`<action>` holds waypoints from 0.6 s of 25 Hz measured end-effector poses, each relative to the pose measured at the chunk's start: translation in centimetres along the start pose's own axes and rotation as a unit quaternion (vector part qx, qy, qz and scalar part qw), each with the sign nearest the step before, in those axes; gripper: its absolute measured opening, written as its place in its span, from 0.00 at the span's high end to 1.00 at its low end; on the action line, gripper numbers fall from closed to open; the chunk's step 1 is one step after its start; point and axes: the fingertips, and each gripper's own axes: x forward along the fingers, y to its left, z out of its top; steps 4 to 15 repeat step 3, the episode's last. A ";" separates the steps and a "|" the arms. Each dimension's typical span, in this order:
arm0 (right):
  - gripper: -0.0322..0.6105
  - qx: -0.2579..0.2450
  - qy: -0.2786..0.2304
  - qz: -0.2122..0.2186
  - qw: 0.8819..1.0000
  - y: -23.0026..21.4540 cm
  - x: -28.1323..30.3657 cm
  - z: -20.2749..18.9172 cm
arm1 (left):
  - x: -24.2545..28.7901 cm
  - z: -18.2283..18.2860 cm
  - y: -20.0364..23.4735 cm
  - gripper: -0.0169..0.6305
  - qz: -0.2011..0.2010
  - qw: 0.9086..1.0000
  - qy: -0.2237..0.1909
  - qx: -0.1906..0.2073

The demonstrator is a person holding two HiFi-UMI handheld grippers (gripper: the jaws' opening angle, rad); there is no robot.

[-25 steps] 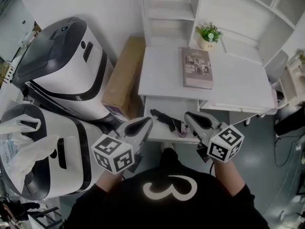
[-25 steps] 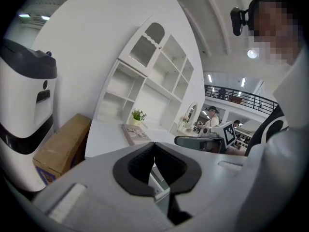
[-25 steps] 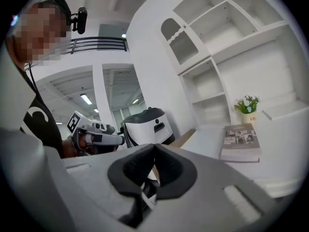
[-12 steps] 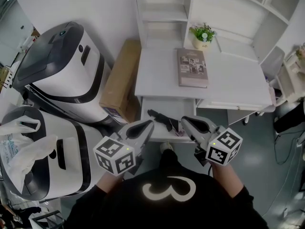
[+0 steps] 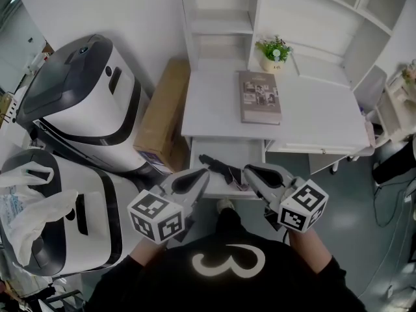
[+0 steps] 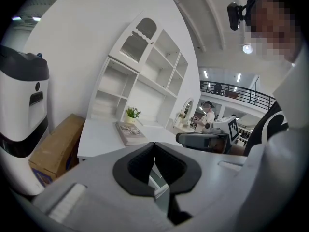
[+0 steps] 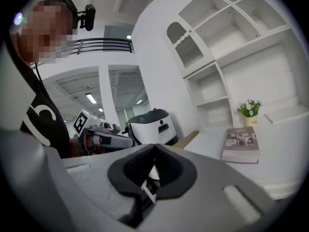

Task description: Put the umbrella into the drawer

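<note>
A black folded umbrella [image 5: 220, 166] lies inside the open drawer [image 5: 242, 151] under the white desk [image 5: 312, 119]. My left gripper [image 5: 203, 172] hovers over the drawer's front left part, its tip just left of the umbrella. Just right of the umbrella, my right gripper [image 5: 247, 169] hangs over the drawer's front right part. Both have their jaws together with nothing between them. The left gripper [image 6: 154, 144] shows its pads meeting in its own view, and so does the right gripper [image 7: 154, 145]. Neither touches the umbrella.
On the desk lie a book [image 5: 260, 96] and a small potted plant [image 5: 273, 49], with white shelves [image 5: 221, 18] behind. Beside the desk's left side leans a cardboard box [image 5: 162, 112]. Two large white and black machines [image 5: 84, 90] stand at left, one bearing a plastic bag [image 5: 32, 207].
Both grippers have drifted slightly over the drawer's front, jaws still together. The umbrella lies in the drawer as before.
</note>
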 end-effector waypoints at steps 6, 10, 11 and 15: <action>0.95 0.003 0.006 0.003 1.000 -0.1 0.0 -0.3 | 0.3 -0.1 -0.1 0.96 0.000 1.000 0.004 -0.003; 0.95 0.003 0.006 0.003 1.000 -0.1 0.0 -0.3 | 0.3 -0.1 -0.1 0.96 0.000 1.000 0.004 -0.003; 0.95 0.003 0.006 0.003 1.000 -0.1 0.0 -0.3 | 0.3 -0.1 -0.1 0.96 0.000 1.000 0.004 -0.003; 0.95 0.003 0.006 0.003 1.000 -0.1 0.0 -0.3 | 0.3 -0.1 -0.1 0.96 0.000 1.000 0.004 -0.003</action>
